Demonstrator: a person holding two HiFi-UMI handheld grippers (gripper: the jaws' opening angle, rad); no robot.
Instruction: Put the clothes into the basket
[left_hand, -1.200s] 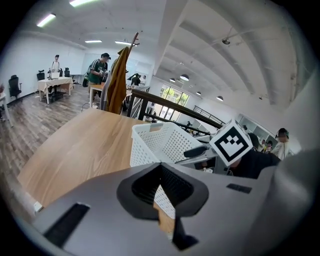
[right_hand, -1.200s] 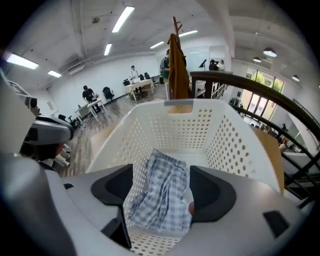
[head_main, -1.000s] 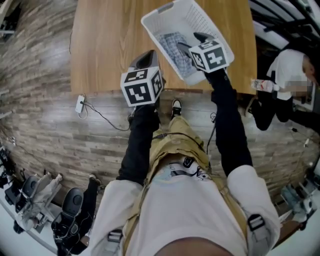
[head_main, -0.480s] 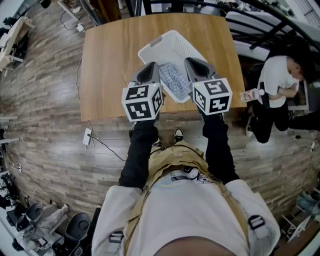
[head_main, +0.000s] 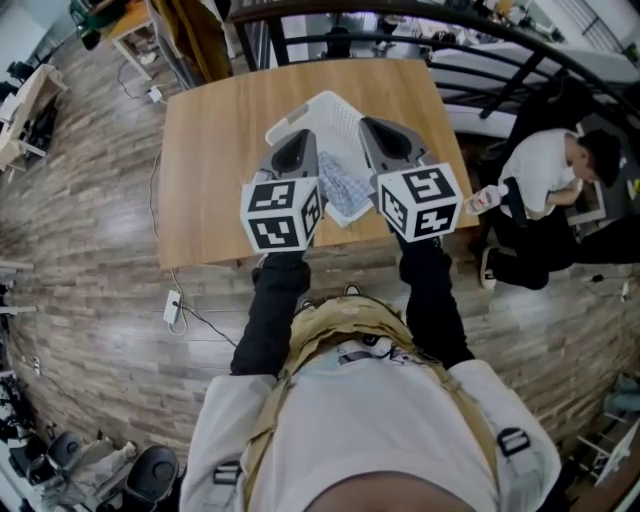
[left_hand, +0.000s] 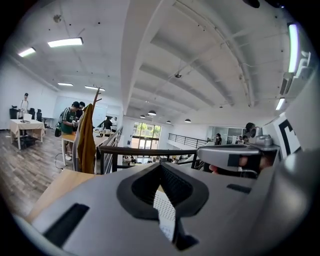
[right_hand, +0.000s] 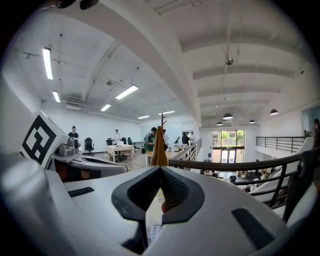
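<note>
- Right hand-held gripper: jaws pressed together, nothing between them. Raised over the worktop's near edge, at the basket's right side.
- Left hand-held gripper: likewise closed and empty, level with its partner, at the basket's left side.
- White basket on the worktop, close to the near edge and about mid-width, set at an angle.
- Checked cloth inside the basket at its near end. Cannot tell whether a fold hangs over the near rim, since the marker cubes partly mask it.
- No other garment seen on the worktop. Judged at or near the end of the task.
- For a clean finish: check the near rim before backing away. If a fold hangs out, open one pair of jaws, pinch fabric only, lift it over the rim, release toward the basket's middle.
- Keep the spare hand-held gripper off the basket wall. Likely light, and liable to slide or tip so near the worktop edge.
- Withdraw upward and back, clear of the rim.
</note>
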